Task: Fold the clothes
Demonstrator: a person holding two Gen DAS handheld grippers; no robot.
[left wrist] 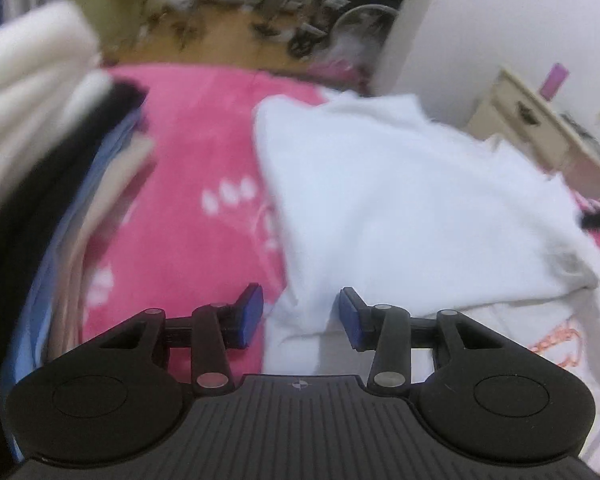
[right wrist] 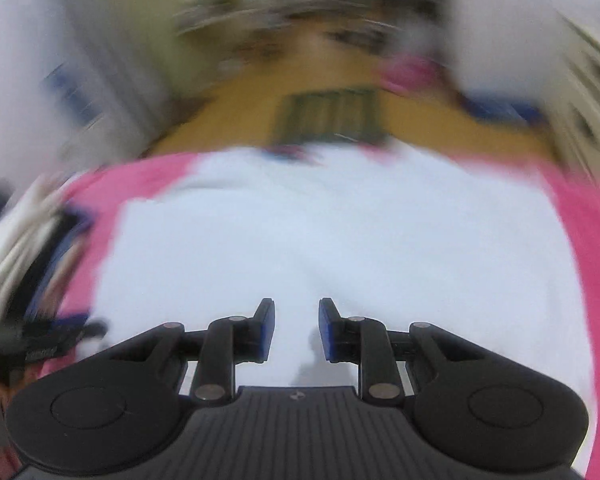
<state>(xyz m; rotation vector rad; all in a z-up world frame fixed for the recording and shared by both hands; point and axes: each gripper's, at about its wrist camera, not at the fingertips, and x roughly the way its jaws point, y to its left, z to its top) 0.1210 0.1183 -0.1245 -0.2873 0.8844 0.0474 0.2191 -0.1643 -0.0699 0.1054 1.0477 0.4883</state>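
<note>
White garment (left wrist: 400, 208) seen spread, partly doubled over, mid pink blanket (left wrist: 196, 152), folded stack (left wrist: 60, 152) at its left edge; left gripper (left wrist: 300, 316) and right gripper (right wrist: 296, 330) held parted and empty above cloth; edges best pinched evenly, seams aligned.

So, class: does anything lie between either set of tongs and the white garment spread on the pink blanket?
Nothing visible does. The left tongs and right tongs are both open directly over the white garment, with only cloth between their fingers.
</note>
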